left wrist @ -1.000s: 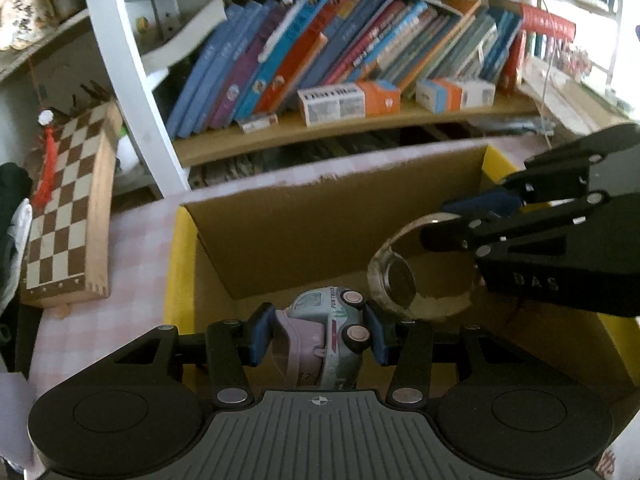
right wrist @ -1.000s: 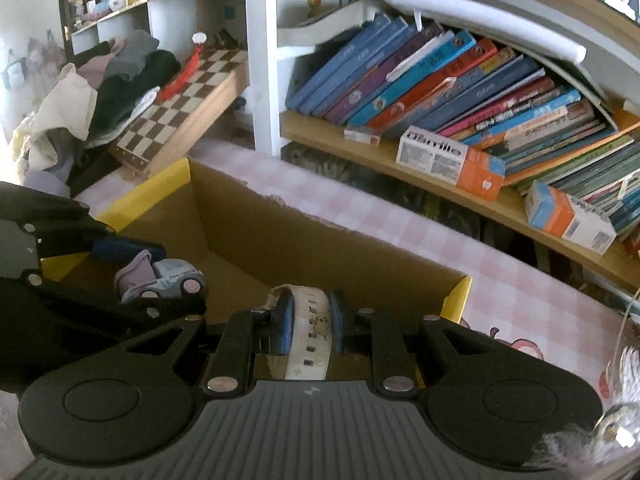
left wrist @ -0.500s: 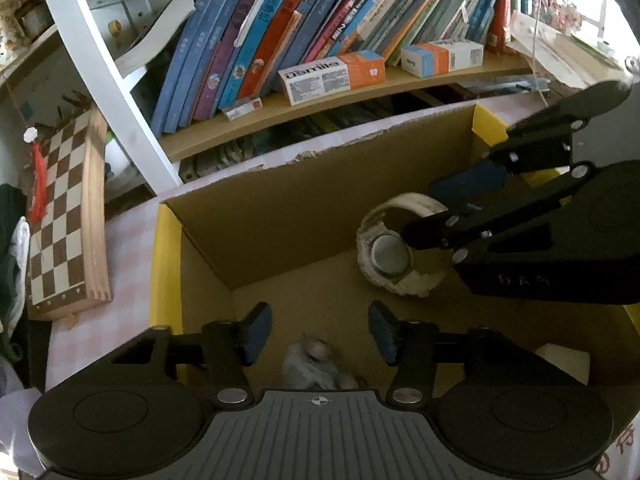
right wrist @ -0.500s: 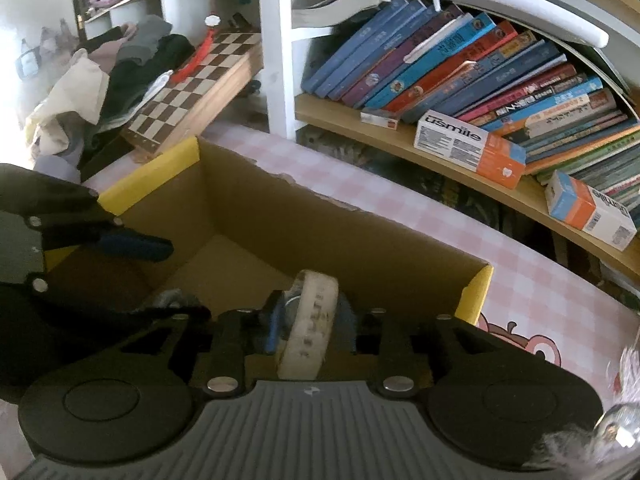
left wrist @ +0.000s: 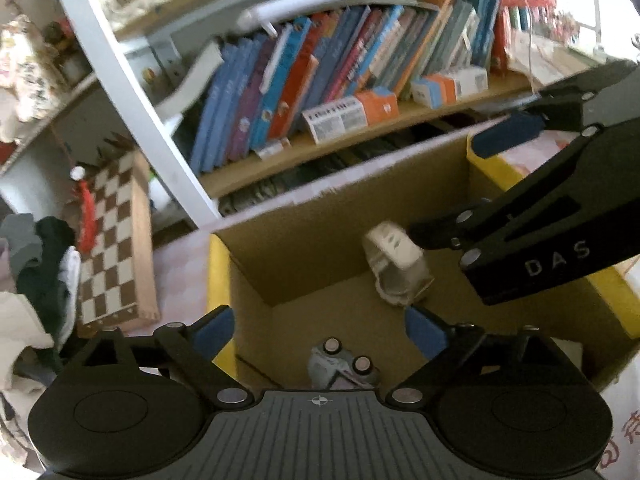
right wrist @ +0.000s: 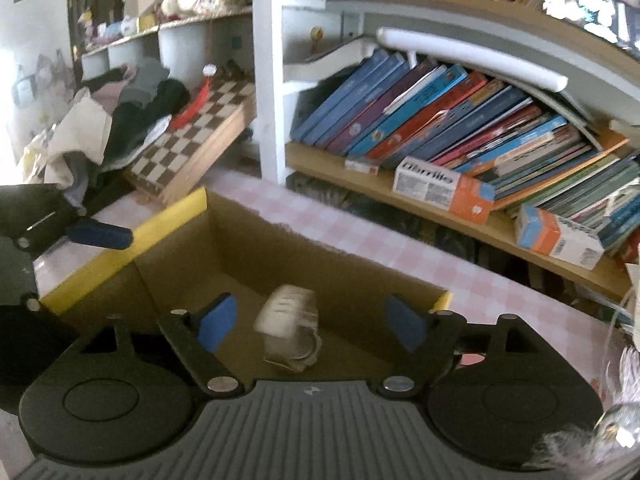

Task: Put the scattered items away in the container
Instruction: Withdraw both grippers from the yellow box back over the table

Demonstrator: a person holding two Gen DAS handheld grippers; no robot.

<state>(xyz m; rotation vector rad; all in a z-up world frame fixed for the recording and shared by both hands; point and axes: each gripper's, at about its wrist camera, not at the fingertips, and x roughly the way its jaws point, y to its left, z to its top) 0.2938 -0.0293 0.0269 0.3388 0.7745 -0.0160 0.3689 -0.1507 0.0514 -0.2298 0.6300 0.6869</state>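
A cardboard box with yellow rims stands on the pink checked table; it also shows in the right wrist view. My left gripper is open above the box. A small toy car lies on the box floor below it. My right gripper is open over the box. A cream wristwatch sits blurred between its fingers, free of them, inside the box. The watch shows in the left wrist view beside the right gripper's finger.
A bookshelf full of books stands behind the box, with small cartons on it. A chessboard leans at the left next to a heap of clothes. A white upright post stands behind the box.
Both grippers opened. The toy car dropped from the left gripper to the box floor. The right gripper let go of the watch, which now falls into the box. Both grippers rose.
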